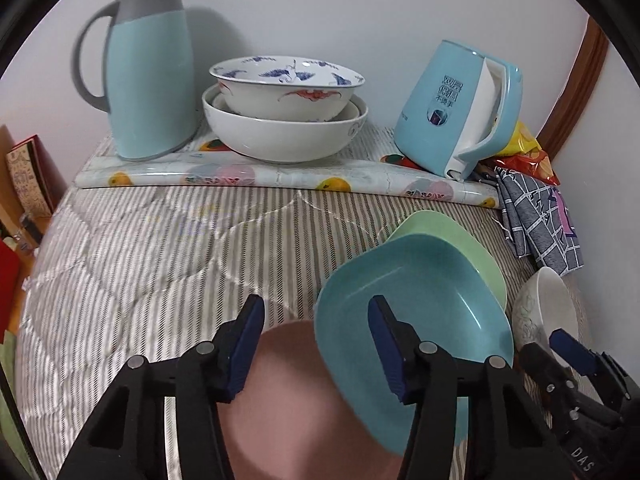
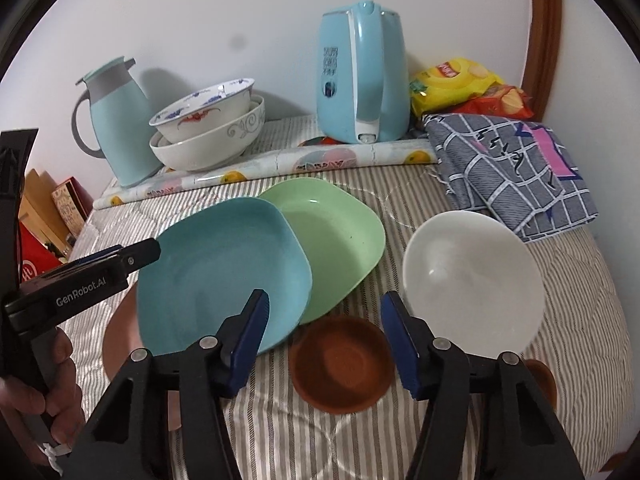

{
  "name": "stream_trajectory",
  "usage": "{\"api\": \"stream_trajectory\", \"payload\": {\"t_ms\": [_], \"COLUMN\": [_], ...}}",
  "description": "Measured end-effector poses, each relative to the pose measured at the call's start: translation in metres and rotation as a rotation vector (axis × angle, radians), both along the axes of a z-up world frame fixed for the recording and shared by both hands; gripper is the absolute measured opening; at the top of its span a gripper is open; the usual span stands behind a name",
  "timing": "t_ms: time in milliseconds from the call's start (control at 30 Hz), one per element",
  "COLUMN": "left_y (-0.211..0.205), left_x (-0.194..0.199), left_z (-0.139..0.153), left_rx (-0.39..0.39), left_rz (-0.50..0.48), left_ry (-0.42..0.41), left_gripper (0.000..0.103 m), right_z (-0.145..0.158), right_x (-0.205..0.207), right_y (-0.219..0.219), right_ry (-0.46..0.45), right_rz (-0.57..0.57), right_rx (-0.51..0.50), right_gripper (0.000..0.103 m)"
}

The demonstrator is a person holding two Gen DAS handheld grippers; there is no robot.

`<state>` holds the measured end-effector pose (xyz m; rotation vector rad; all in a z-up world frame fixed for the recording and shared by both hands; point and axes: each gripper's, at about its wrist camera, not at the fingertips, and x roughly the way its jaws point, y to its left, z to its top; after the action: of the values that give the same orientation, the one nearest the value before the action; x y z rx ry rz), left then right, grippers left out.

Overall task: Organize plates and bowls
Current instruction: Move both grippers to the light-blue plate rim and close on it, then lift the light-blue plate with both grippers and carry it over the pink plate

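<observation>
A blue plate (image 2: 224, 272) overlaps a green plate (image 2: 336, 248) on the striped bedcover; both show in the left wrist view, blue (image 1: 416, 304) and green (image 1: 452, 240). A pink plate (image 1: 304, 408) lies under the blue plate's near edge. A white bowl (image 2: 472, 276) sits at the right, with a small brown saucer (image 2: 342, 364) in front. My left gripper (image 1: 316, 344) is open over the pink plate and the blue plate's left edge. My right gripper (image 2: 324, 340) is open above the saucer, empty.
At the back on a fruit-print mat (image 2: 248, 172) stand two stacked bowls (image 2: 208, 132), a blue thermos jug (image 2: 116, 128) and a blue kettle (image 2: 360, 76). A checked cloth (image 2: 512, 176) and snack bags (image 2: 460, 84) lie at the right. Boxes (image 1: 28, 184) stand left.
</observation>
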<state>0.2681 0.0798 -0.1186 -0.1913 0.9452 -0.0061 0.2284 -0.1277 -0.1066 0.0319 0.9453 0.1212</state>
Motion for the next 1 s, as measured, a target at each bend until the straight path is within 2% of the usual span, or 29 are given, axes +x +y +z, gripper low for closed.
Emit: {"api": "stream_trajectory", "payload": {"t_ms": [100,167,233,267,367,433,467,700,1000], "left_y": [-0.004,-0.006,-0.009,-0.010,-0.011,-0.012,-0.012,-0.010,-0.011], "left_x": [0.009,0.012,0.016,0.017,0.021,0.021,0.020,0.011,-0.018], "left_z": [-0.006,-0.010,-0.014,-0.016,-0.022,-0.024,-0.024,-0.011,0.018], "left_rx": [-0.004,-0.003,0.007,0.006,-0.011,-0.008,-0.011,-0.025,-0.033], "left_rz": [-0.011,-0.017,-0.022,-0.023,-0.030,-0.039,-0.038,-0.039,-0.040], "left_ry": [0.011,0.018,0.030,0.034,0.051,0.054,0.051,0.023,-0.023], "left_gripper": [0.047,0.046,0.040,0.033,0.023,0.018,0.016,0.012,0.011], "right_z": [-0.007,-0.012,-0.015,-0.017,-0.024,-0.030,-0.033,-0.030,-0.003], "right_x": [0.010,0.015,0.017,0.019,0.023,0.026,0.027,0.023,-0.001], "right_y": [0.001,0.003,0.008,0.012,0.018,0.020,0.020,0.017,0.009], "right_ry": [0.018,0.033,0.037,0.044,0.060,0.079,0.090,0.064,0.017], "right_rz": [0.003,0.011,0.023,0.030,0.043,0.053,0.056,0.029,0.014], "right_rx": [-0.003,-0.005,-0.017,-0.035,-0.059,-0.058,-0.052,-0.046,-0.007], "right_gripper": [0.051,0.050,0.048,0.047,0.035,0.015,0.013,0.010,0.009]}}
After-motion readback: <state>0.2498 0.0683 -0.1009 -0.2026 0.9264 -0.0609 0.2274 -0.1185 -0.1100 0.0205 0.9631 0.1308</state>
